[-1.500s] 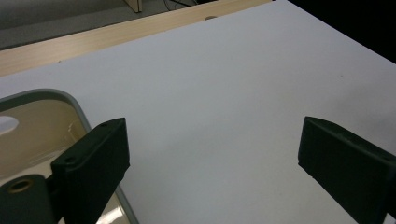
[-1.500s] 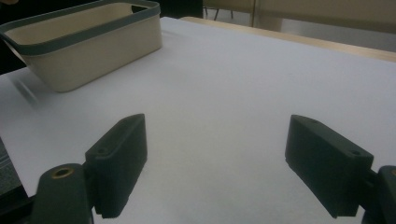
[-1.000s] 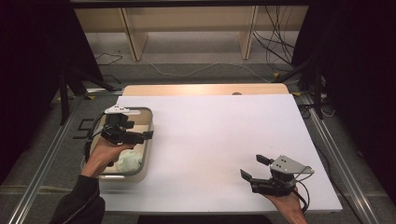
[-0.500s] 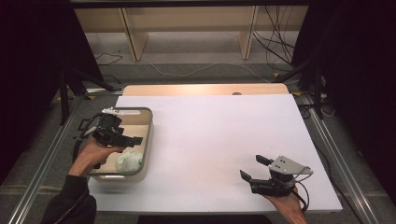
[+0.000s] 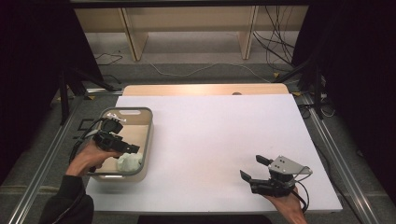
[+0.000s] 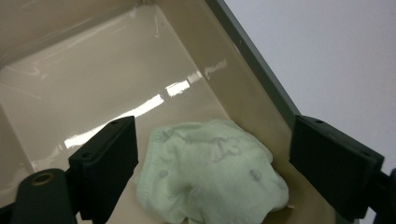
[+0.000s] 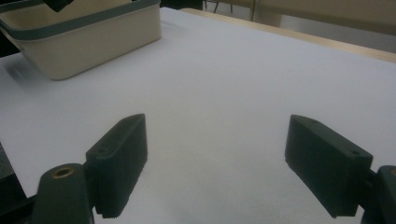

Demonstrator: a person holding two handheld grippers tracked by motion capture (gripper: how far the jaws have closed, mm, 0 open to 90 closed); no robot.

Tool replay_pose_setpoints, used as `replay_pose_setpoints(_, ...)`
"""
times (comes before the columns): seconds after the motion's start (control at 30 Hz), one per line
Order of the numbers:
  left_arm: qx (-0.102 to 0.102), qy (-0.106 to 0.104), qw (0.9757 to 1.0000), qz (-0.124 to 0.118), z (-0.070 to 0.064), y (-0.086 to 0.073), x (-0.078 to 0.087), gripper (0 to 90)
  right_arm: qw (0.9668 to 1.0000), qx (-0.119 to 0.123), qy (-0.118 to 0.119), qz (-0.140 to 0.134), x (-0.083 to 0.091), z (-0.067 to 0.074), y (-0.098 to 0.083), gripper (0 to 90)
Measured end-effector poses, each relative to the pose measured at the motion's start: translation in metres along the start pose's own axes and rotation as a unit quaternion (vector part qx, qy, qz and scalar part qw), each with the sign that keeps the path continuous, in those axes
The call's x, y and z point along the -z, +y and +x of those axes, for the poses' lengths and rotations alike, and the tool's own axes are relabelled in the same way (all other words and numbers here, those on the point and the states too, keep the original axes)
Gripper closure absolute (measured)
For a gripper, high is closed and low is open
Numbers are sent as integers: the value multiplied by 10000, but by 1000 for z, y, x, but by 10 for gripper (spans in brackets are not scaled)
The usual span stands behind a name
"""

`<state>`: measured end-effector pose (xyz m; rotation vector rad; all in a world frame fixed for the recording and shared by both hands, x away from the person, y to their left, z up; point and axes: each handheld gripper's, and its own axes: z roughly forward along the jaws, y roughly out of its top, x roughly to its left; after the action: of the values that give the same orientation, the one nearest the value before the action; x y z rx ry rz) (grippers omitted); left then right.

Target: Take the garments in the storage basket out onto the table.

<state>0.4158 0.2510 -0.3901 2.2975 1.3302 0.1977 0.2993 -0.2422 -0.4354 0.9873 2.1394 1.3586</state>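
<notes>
White tabletop (image 5: 205,140) spreads under both tongs. Right gripper (image 5: 256,169) hovers near the front edge, jaws wide and empty. Farther left, the left gripper (image 6: 212,168), jaws wide but just closing, straddles a pale green cloth (image 6: 210,177) inside the beige tub (image 5: 148,135).

The left gripper (image 6: 212,158) looks down into a glossy beige plastic tub (image 6: 116,79) with a dark grey rim. A crumpled pale green cloth (image 6: 210,177) lies on the tub's floor against the wall at the right. The two black jaws stand wide on either side of the cloth, not touching it, and have just been closing. A white tabletop (image 6: 336,56) lies beyond the rim.
</notes>
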Motion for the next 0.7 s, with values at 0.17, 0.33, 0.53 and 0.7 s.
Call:
replay_pose_setpoints(0.17,-52,-4,9997,256,0,-2,-7,153,10000,27,9,5,-1,1,0,218)
replay_pose_setpoints(0.33,-74,35,9986,531,1,-5,-15,154,10000,40,1,39,-1,1,0,218)
replay_pose_setpoints(0.53,-50,44,9971,759,1,-7,-24,155,10000,57,12,18,-1,1,0,219)
replay_pose_setpoints(0.7,-81,107,9952,969,-2,-7,-32,155,10000,64,-4,49,-1,1,0,220)
